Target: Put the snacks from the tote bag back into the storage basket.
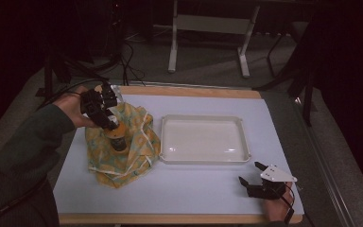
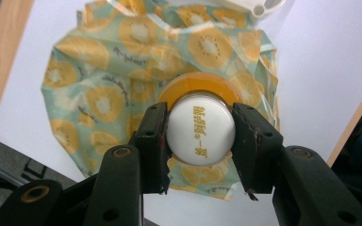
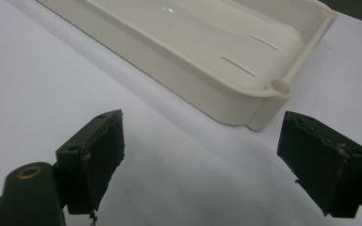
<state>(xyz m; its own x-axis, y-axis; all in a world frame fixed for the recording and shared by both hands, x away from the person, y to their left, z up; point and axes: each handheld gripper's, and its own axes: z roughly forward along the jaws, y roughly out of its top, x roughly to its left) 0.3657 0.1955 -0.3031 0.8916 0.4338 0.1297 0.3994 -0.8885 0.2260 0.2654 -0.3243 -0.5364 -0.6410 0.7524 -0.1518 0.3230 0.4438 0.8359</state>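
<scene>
A small orange bottle (image 1: 118, 139) with a white printed cap (image 2: 200, 129) hangs over a crumpled cloth (image 1: 134, 151) patterned with orange and kiwi slices. My left gripper (image 1: 111, 124) points down and is shut on the bottle's cap, one black pad (image 2: 153, 136) on each side of it. The cloth (image 2: 99, 94) spreads out under the bottle. At the front right of the table my right gripper (image 1: 248, 172) rests with its jaws wide open and nothing between them (image 3: 202, 155), aimed at the near corner of the white tray (image 3: 245, 94).
A shallow white plastic tray (image 1: 203, 161) lies empty in the middle of the pale mat (image 1: 194, 189), just right of the cloth. The table's wooden edge (image 1: 170, 218) runs along the front. Dark cables and a table frame stand on the floor beyond.
</scene>
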